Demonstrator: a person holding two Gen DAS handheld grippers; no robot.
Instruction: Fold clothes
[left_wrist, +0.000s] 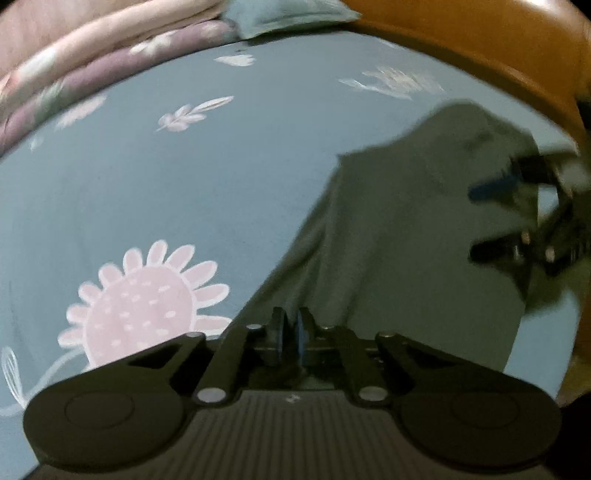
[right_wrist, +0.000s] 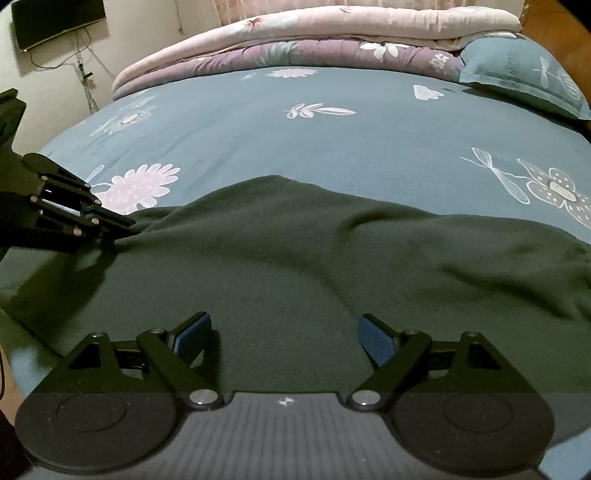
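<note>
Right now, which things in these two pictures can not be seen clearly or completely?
- Dark green garment: its kind and near hem are unknown; the right gripper, jaws open, covers the near edge in the right wrist view.
- Left gripper: jaws shut, but whether cloth is pinched is unclear; in the right wrist view its tip sinks into a fold.
- Folded quilts: blurred in the left wrist view.
- Pillow: print too small to read.

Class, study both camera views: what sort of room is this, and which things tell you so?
Most likely a bedroom. The dark green garment lies on a bed with a flowered blue sheet, folded quilts are stacked at its far side, and a matching pillow sits beside them.
</note>
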